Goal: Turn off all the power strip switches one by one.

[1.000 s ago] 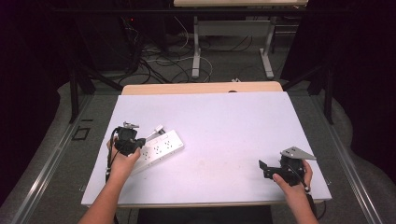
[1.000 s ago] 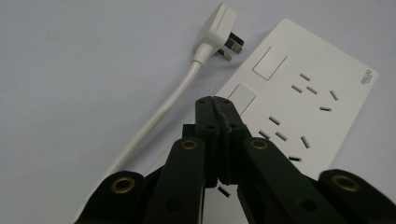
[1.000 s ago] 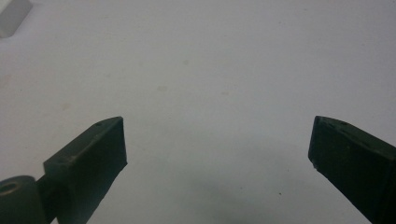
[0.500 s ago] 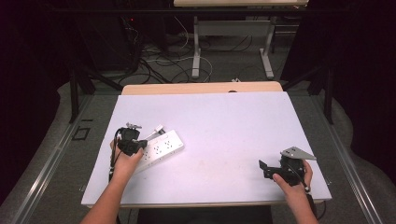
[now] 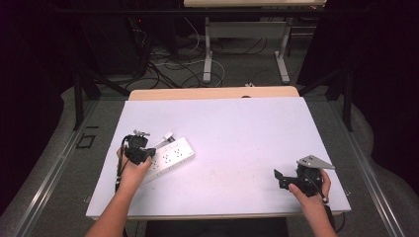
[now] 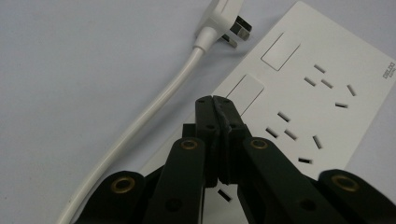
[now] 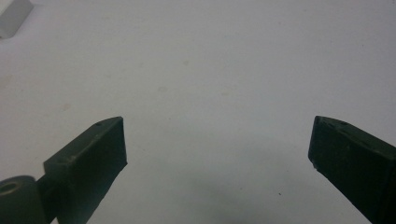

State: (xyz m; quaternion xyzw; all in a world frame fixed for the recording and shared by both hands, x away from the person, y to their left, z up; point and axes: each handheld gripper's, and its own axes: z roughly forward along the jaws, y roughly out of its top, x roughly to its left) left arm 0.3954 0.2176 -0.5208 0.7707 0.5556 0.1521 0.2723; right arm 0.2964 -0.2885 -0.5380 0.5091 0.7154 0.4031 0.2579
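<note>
Setting: a person works at a white table (image 5: 237, 128) with a handheld gripper in each hand, dark floor and loose cables beyond its far edge.

Power strip: a white power strip (image 5: 169, 157) lies flat on the table's left half, angled so its far end points away from the person; the left gripper view shows two blank rectangular buttons and rows of socket slots on its face.

Cord and plug: a white cord (image 6: 140, 123) runs along the table beside the power strip, ending in a white plug (image 6: 223, 21) whose metal prongs lie just beside the strip's far corner, unplugged.

Left gripper: the left gripper (image 6: 215, 108) is held over the near end of the power strip, its jaws pressed together with nothing between them, tips above the strip near one of the buttons; whether they touch the surface cannot be told.

Left hand: the left hand (image 5: 133, 170) grips the tool at the strip's near end.

Right gripper: the right gripper (image 5: 282, 178) sits well apart from the power strip, near the table's front right corner, jaws spread wide over bare tabletop, holding nothing.

Right hand: the right hand (image 5: 310, 190) holds it low, a grey three-cornered plate on top.
</note>
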